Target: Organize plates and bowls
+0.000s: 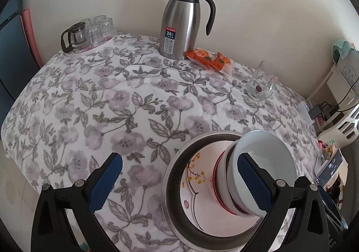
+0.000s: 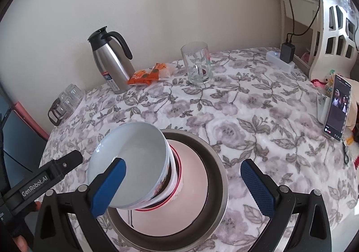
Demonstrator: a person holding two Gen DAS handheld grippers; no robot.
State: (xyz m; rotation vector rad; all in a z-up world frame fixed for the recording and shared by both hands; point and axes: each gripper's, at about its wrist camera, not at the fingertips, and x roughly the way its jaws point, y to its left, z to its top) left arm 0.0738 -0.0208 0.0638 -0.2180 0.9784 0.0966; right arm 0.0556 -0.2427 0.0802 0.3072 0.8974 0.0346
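Both the left claw (image 1: 179, 182) and right claw (image 2: 182, 187) gape wide, empty, over stacked bowls (image 2: 128, 162) nested on a floral plate (image 1: 197, 180) inside a steel basin (image 2: 215, 162) on the counter (image 1: 89, 99)
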